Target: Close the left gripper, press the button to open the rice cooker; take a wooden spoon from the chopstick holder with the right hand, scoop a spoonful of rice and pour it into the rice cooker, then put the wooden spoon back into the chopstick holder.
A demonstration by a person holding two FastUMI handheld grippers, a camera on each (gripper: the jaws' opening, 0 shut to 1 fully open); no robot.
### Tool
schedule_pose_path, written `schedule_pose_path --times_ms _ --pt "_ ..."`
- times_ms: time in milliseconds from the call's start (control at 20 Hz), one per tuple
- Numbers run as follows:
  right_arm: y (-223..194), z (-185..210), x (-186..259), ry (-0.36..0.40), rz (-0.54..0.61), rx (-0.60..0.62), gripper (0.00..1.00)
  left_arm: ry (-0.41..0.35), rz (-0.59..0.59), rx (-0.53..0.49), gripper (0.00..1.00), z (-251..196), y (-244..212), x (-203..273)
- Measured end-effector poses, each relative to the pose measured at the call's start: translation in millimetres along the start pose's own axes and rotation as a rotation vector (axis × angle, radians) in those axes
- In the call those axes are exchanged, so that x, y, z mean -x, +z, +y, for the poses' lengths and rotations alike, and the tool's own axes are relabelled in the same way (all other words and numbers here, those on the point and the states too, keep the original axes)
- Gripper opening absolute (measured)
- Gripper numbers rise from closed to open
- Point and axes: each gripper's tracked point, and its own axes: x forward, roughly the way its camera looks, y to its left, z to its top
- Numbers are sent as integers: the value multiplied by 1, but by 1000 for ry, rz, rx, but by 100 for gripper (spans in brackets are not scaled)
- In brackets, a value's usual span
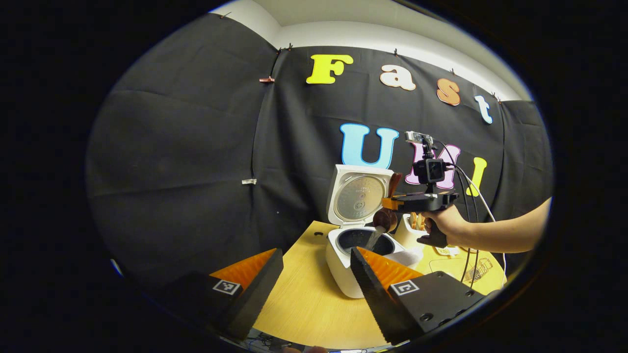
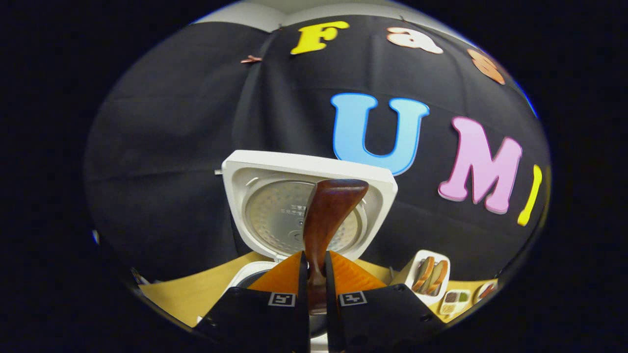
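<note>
Black cloth is backing a wooden counter [image 1: 304, 304] where the rice cooker [image 1: 360, 247] is standing with its lid up. Over its pot, the right hand-held gripper [image 2: 316, 274] is clamping the wooden spoon [image 2: 326, 215] by the handle, bowl tipped and rice spilling down. Stiff, light and smooth, the spoon probably needs a firm mid-handle hold. The left hand-held gripper [image 1: 314, 279] is hanging apart, low. The chopstick holder [image 2: 427, 275] is waiting just beside the cooker.

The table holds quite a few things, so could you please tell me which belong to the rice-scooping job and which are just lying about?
Part of the job:
- rice cooker, lid up
- wooden spoon, clamped in the right gripper, tipping rice into the pot
- chopstick holder
- left gripper, open, hanging back

Just lying about:
- small divided dish beside the holder
- cables trailing from the right gripper
</note>
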Motion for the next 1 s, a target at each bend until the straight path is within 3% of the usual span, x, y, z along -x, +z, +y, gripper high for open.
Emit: schedule_pose_path --times_ms 300,350,450,650,1000 --pt "21 38 11 95 -73 350 18 0 -7 2 95 1 1 2" --pt "23 42 15 108 -84 420 13 1 -8 -1 95 1 1 2" --pt "20 52 21 134 -100 515 18 -1 -9 2 95 2 2 3" --pt "21 54 23 143 -107 557 17 -5 -8 1 95 2 1 5" --pt "24 48 20 112 -87 488 18 -5 -9 0 95 2 0 10"
